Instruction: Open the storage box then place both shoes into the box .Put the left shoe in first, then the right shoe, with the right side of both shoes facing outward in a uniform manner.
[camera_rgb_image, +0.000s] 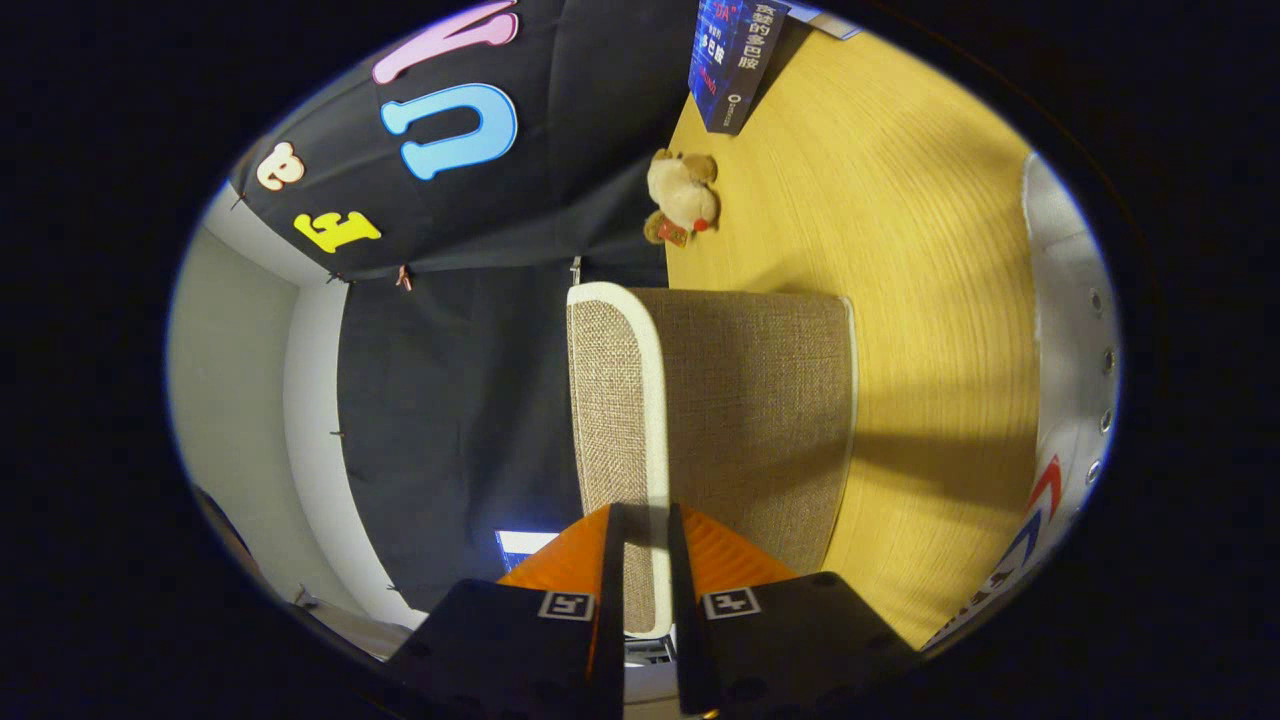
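You have the gripper (646, 560) closed on the storage box (740, 420), whose coarse, matt woven cloth is edged with a smooth white trim; both fingers press on that trim. Under it, your table (900, 230) looks like smooth, light wood grain with a soft sheen. Beyond sit a fuzzy plush toy (682, 195) and a glossy printed book (735, 60), and beside the table a white shoe (1070, 330) looks smooth, with shiny metal eyelets.

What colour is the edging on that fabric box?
White, on the beige woven storage box; clearest in the gripper view, where the gripper pinches it.

I see a plush toy (682, 196) lying on the wooden table (900, 250). A dark blue book (735, 60) stands just beyond it.
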